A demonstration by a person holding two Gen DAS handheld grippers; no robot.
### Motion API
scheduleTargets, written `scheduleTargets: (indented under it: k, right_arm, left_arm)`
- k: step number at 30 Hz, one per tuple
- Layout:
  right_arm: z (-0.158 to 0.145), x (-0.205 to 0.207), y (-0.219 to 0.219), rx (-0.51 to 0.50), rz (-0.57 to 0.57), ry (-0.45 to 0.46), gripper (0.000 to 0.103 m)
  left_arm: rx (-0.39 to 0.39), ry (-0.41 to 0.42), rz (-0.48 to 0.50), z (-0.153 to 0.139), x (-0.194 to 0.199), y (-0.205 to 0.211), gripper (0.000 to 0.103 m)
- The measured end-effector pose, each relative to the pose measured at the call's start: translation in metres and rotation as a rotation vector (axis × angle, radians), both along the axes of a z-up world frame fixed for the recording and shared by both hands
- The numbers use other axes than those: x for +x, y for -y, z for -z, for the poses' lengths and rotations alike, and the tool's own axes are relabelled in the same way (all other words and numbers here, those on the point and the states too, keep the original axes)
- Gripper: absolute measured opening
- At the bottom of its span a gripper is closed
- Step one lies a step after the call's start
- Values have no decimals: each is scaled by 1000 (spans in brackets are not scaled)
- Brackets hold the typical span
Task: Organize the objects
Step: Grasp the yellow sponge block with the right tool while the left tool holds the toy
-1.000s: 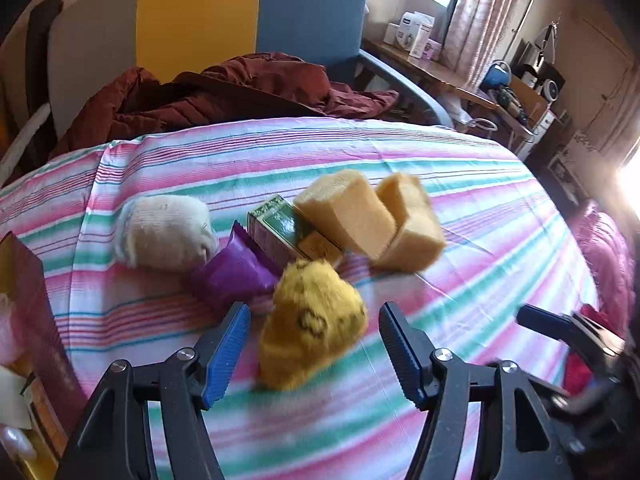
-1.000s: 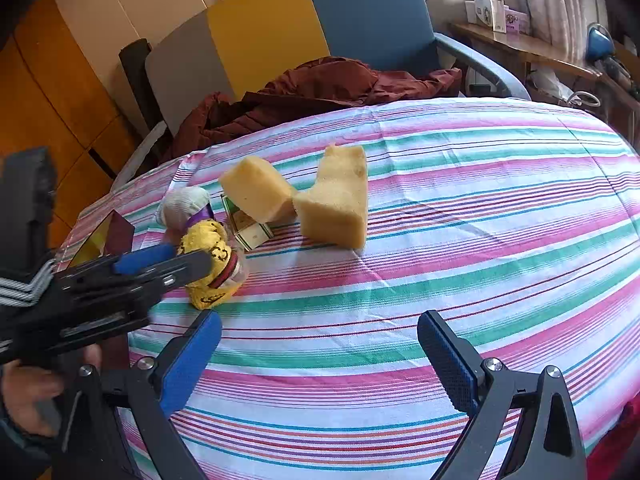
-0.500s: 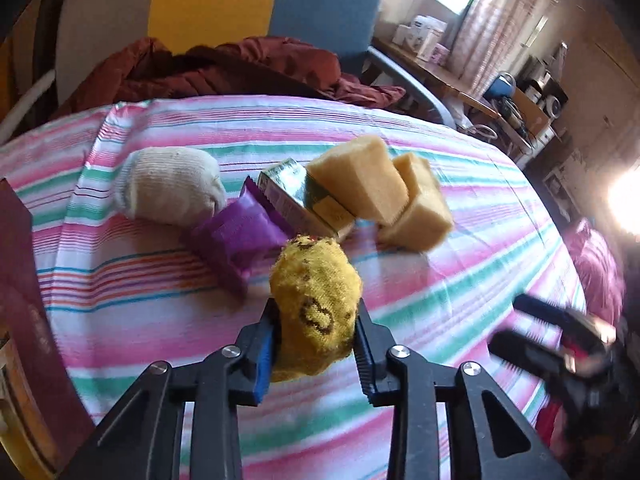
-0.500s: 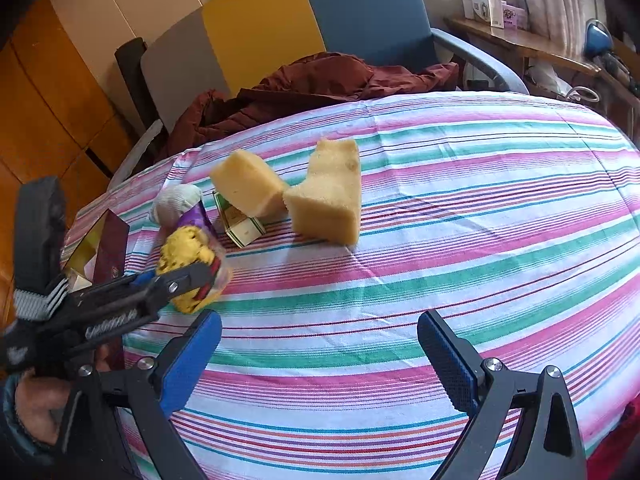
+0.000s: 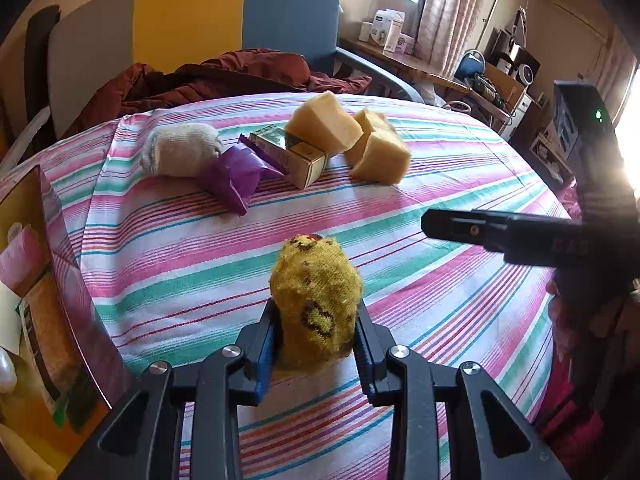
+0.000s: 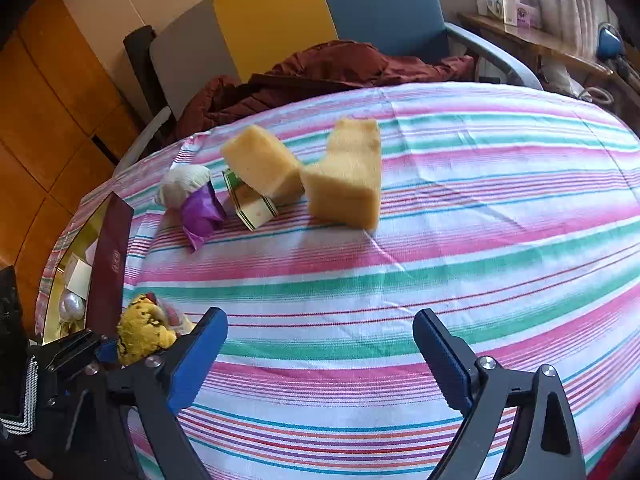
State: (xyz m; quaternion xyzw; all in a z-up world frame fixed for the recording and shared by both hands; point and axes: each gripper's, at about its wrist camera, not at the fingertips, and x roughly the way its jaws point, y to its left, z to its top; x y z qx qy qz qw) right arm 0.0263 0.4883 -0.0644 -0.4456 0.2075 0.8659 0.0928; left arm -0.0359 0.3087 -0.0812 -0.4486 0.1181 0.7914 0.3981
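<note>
My left gripper (image 5: pixel 316 344) is shut on a yellow rolled sock (image 5: pixel 316 300), its blue pads pressing both sides, near the front of the striped tablecloth (image 5: pixel 180 264). The right wrist view shows that sock (image 6: pixel 142 330) at lower left, beside a maroon-walled box (image 6: pixel 110 256). Farther back lie a white rolled sock (image 5: pixel 180 154), a purple packet (image 5: pixel 236 172), a green-and-gold carton (image 5: pixel 292 154) and two yellow sponges (image 5: pixel 324 122) (image 5: pixel 380 148). My right gripper (image 6: pixel 320 356) hovers over bare cloth with its jaws closing, wide apart, nothing between them.
An open box (image 5: pixel 36 280) with items inside stands at the table's left edge. Behind the table is a chair (image 5: pixel 188 20) with a dark red jacket (image 5: pixel 240 76) on it. A cluttered shelf (image 5: pixel 400 56) runs along the right wall.
The left jaws closed on the yellow sock and drew it away from the pile toward the near side by the box. The right gripper stayed put, its jaws a little narrower.
</note>
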Motion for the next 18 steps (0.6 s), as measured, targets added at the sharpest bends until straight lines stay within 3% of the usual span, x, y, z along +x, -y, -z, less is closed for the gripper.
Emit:
scheduleTargets:
  k: [5,9,13,18]
  right_arm:
    - [0,-4,2,8,6,16,93]
    - [-22,-22,7,43,-35,-30,91]
    - [-43,-59,17,130,-126,-57,85]
    - [-35,-117,23,200,-207,17,76]
  left_arm:
    - [10,2,-2,3,-1,1,34]
    - [27,12,-3,4,-3,3,34]
    - [43,31,-6,5,-7,3,35]
    - [59,52,-9,8,-12,5,35]
